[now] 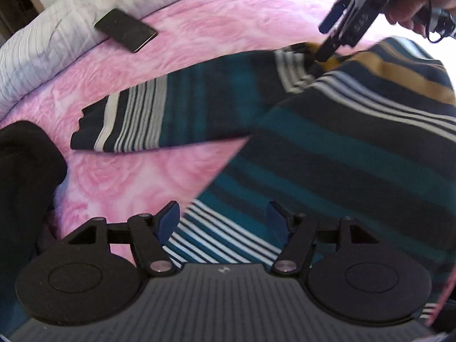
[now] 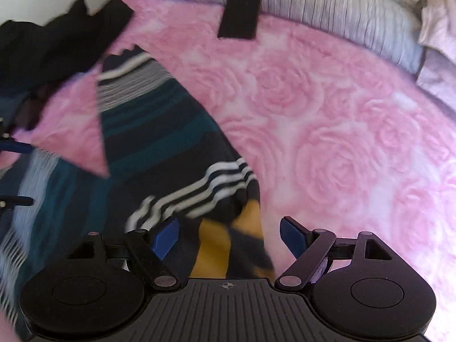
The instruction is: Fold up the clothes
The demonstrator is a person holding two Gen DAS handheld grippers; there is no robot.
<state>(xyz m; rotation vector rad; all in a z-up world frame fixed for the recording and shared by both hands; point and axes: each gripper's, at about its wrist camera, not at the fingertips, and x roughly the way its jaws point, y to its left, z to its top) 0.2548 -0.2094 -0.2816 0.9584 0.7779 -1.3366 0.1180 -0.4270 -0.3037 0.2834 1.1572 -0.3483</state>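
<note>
A striped shirt in navy, teal, white and mustard (image 1: 327, 131) lies on the pink rose-pattern bedspread (image 1: 199, 28), one sleeve (image 1: 159, 114) stretched out to the left. My left gripper (image 1: 223, 218) is open over the shirt's lower edge, with nothing between its blue pads. My right gripper (image 2: 229, 232) is open over the shirt's mustard shoulder part (image 2: 216, 245); the cloth lies between the spread fingers, not pinched. It shows from outside in the left wrist view (image 1: 327, 42), its tip down at the shirt's top. The shirt (image 2: 159, 148) runs left from it.
A black phone (image 1: 125, 30) lies on the bedspread near the grey-white striped quilt (image 1: 71, 28); it also shows in the right wrist view (image 2: 240, 11). A black garment (image 1: 25, 171) sits at the left, also visible in the right wrist view (image 2: 51, 45).
</note>
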